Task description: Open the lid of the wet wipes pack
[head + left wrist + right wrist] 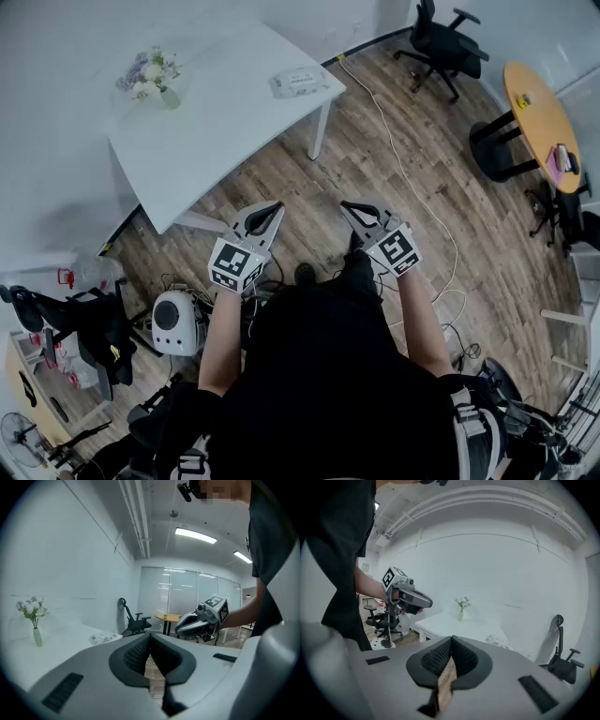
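The wet wipes pack (300, 82) lies flat on the white desk (216, 122), close to the desk corner that points towards the office chair, well apart from the vase of flowers (155, 80) at the desk's opposite side. Its long axis seems to run across the line of reach, roughly along the desk's short edge.

Both grippers are off the desk, over the wooden floor beyond its near edge, well short of the pack. The left gripper (278, 205) has its fingers (140, 653) pressed together with nothing between them, and the right gripper (345, 205) is likewise closed and empty, only floor showing behind its fingers (461, 660).

From the desk's near edge the pack sits straight ahead, about midway between the two grippers, so neither looks clearly nearer. The next move would probably be a forward reach over the desk, with the fingers opening before they meet the lid.
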Available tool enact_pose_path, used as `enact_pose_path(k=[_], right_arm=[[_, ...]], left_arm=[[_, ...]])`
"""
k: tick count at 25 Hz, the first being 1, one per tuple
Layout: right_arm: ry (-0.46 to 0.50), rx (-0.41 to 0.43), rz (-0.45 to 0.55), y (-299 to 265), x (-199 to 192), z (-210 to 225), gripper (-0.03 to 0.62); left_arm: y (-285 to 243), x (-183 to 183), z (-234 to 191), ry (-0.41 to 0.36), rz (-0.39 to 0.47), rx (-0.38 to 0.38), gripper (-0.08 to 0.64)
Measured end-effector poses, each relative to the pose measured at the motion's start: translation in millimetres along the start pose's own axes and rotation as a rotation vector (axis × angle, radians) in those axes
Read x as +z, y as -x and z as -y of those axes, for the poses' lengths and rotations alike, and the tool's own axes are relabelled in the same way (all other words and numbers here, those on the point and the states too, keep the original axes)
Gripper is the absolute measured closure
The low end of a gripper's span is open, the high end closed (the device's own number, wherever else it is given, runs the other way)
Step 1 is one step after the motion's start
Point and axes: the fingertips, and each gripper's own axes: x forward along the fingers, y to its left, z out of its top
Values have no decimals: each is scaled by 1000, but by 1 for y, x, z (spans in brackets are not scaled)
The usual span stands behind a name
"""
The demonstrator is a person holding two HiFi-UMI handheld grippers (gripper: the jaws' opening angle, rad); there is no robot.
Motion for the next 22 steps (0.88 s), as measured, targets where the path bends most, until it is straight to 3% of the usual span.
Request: enact_pose_path(k=[22], right_arm=[[-8, -6, -14, -6, 1, -2, 575]], left_arm=[[3, -4, -5, 5, -19, -13, 537]])
